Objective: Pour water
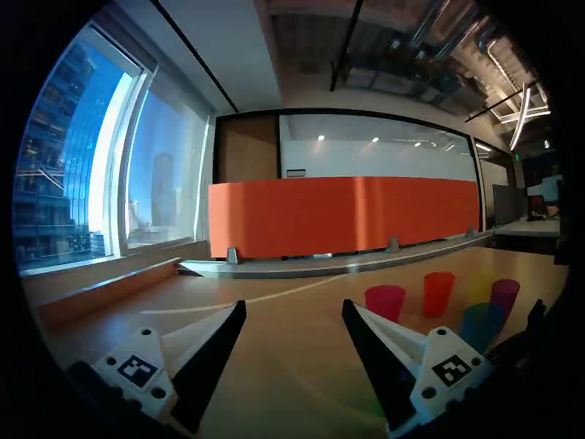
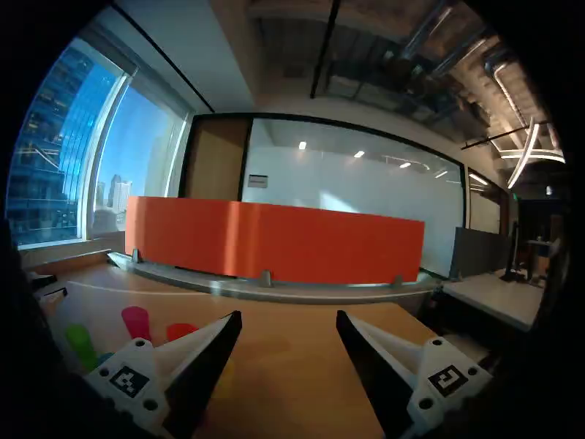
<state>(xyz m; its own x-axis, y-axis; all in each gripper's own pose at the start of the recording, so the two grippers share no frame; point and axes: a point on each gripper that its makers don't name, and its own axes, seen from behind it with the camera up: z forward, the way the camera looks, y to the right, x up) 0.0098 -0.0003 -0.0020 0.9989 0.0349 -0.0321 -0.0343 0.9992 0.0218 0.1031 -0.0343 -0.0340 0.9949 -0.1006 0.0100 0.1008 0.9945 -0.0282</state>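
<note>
Holds left gripper (image 1: pixel 293 303) and right gripper (image 2: pixel 289 313) spread apart over the desk (image 1: pixel 292 380); finds coloured cups (image 1: pixel 439 291) short of its far edge.

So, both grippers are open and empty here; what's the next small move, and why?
Probably shift the left gripper rightward toward the crimson cup: its jaws stand open with nothing between them, and the cup stands upright on the desk just right of them, not yet grasped.
</note>
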